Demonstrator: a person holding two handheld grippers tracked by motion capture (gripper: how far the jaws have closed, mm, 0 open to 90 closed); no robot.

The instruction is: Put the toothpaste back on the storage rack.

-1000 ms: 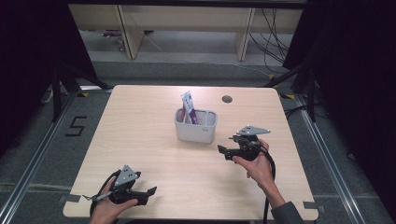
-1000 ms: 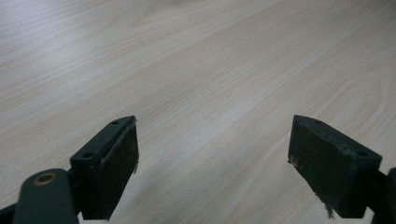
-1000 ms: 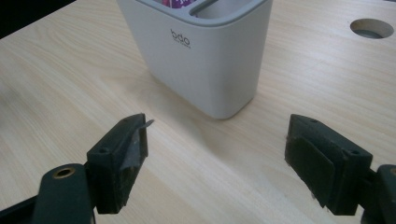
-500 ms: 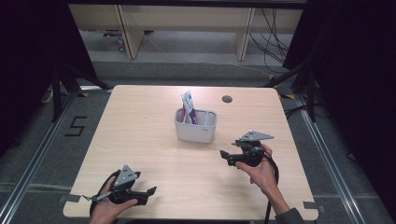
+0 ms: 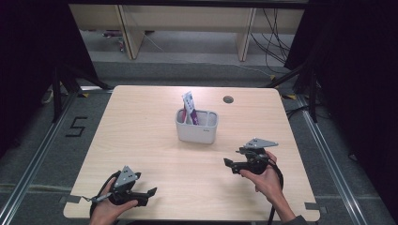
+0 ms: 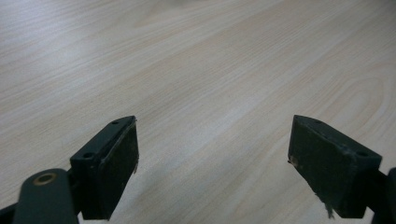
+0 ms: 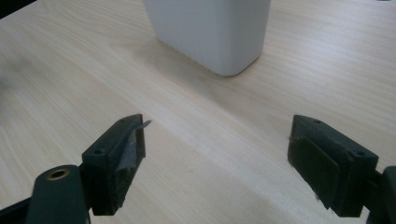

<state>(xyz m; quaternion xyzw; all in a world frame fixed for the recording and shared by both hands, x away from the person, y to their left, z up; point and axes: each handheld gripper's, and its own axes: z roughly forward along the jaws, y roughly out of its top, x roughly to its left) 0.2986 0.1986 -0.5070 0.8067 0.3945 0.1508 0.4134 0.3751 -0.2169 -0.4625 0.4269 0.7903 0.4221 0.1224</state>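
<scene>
A white rectangular bin point(image 5: 197, 125) stands mid-table with a purple-and-white packet point(image 5: 190, 107) sticking up from its left side. My right gripper point(image 5: 230, 163) is held low over the table in front and to the right of the bin, open and empty; the bin's white wall point(image 7: 210, 32) fills the top of the right gripper view beyond its jaws point(image 7: 215, 163). My left gripper point(image 5: 149, 193) rests near the table's front left edge, open, with bare wood between its pads point(image 6: 116, 158).
The light wooden table point(image 5: 141, 136) has a small round grommet hole point(image 5: 228, 99) at the back right. Dark floor, rails and black curtains surround it; shelving legs and cables stand behind.
My right gripper has drawn back from the bin toward the front right of the table and sunk lower. The left gripper has stayed put.
</scene>
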